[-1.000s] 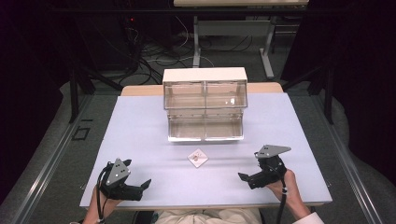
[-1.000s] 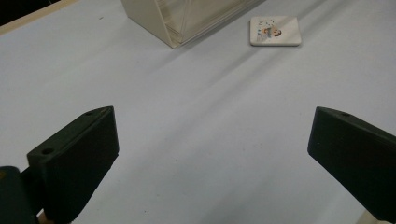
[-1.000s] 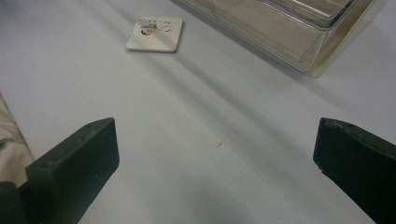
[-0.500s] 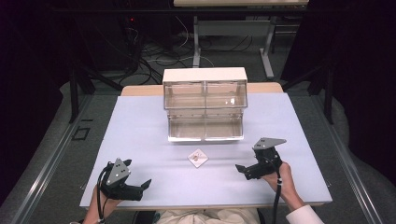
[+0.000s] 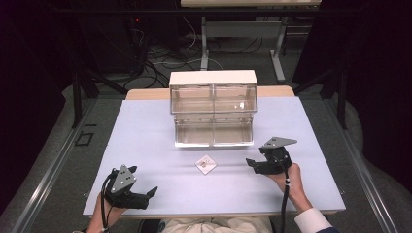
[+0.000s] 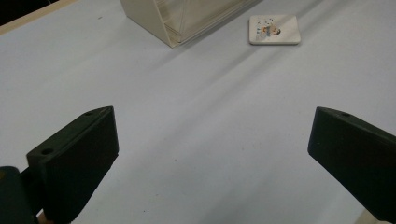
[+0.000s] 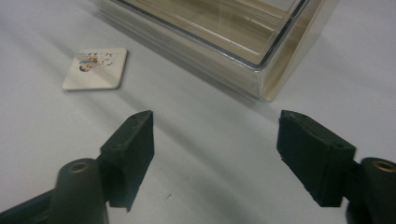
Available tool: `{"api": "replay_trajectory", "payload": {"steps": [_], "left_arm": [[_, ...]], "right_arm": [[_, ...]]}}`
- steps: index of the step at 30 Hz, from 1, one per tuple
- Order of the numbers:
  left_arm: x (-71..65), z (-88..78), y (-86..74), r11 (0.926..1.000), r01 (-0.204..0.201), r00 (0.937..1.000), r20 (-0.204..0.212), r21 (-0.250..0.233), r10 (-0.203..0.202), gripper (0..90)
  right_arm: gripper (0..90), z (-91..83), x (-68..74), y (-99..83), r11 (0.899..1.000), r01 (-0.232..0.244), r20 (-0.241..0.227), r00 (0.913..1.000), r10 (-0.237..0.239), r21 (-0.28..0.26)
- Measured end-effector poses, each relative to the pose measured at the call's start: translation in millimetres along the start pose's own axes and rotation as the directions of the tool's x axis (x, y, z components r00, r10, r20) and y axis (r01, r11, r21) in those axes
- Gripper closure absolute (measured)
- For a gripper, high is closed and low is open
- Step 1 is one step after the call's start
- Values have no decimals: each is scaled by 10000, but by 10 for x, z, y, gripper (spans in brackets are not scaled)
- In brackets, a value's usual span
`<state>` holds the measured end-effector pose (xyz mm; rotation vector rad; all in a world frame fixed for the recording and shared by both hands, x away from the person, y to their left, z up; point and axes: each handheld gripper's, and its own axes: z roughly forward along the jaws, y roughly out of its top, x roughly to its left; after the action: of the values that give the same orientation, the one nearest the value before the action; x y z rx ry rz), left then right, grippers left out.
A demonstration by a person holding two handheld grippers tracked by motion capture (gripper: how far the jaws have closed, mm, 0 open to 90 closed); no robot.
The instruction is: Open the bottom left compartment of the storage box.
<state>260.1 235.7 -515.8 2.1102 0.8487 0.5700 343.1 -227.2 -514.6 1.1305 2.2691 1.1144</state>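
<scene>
High view: small square white card with a printed picture (image 5: 206, 164) lies flat on the pale lavender worktop (image 5: 145, 136), just in front of the clear plastic two-tier drawer cabinet with a white top (image 5: 213, 108), apart from it. Right gripper (image 5: 250, 162) sits to the card's right, jaws aimed at it, near but not touching; left gripper (image 5: 151, 192) is parked at the near left edge, well apart from the card. Left gripper view: its jaws stand wide with nothing between them, bare worktop ahead, card (image 6: 273, 29) far off beside the cabinet's corner (image 6: 159, 18). Right gripper view: jaws have just been closing from full width and now stand about half open, nothing between them; card (image 7: 95, 68) lies ahead and off to the left of the jaw line, cabinet's lower drawer front (image 7: 243, 51) straight ahead. My read: this is the approach step, pre-shaping for a pickup of the card. Next move needs the right gripper swung toward the card and brought low, since a thin flat card gives little edge to pinch; probably needs one jaw slid under or an edge-on grab.
</scene>
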Motion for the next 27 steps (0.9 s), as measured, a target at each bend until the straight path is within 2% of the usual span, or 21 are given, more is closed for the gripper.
{"api": "replay_trajectory", "payload": {"steps": [4,5,6,8,9,13,16,18,21,27], "left_arm": [[8,1,-2,10000,-8,10000,-22,30,8,17],[11,1,0,10000,-63,10000,-58,34,63,17],[6,2,0,10000,-24,10000,-57,36,25,17],[4,1,-1,10000,-31,10000,-59,27,32,17],[3,1,-1,10000,-30,10000,-51,20,30,18],[0,1,-1,10000,17,10000,-27,9,-17,18],[3,2,-4,10000,28,10000,-7,44,-28,18],[11,-2,0,10000,-75,9999,-76,30,75,18],[-7,1,-2,10000,38,10000,5,16,-38,19],[1,1,-1,10000,-54,9999,-91,48,55,20]], "right_arm": [[509,41,-33,16,9998,-174,199,9997,173,72],[509,41,-33,16,9998,-174,199,9997,173,72],[591,58,-53,25,9998,-206,245,9995,206,13],[615,62,-58,29,9998,-197,278,9994,196,40],[698,66,-63,37,9998,-184,342,9992,185,-30],[872,72,-59,55,9995,-218,572,9981,231,-224],[900,88,-63,68,9990,-370,657,9971,386,-249],[900,96,-75,73,9993,-277,758,9967,297,-269],[900,95,-71,81,9992,-215,873,9959,242,-323],[900,98,-72,93,9992,-123,1082,9940,164,-382]]}}
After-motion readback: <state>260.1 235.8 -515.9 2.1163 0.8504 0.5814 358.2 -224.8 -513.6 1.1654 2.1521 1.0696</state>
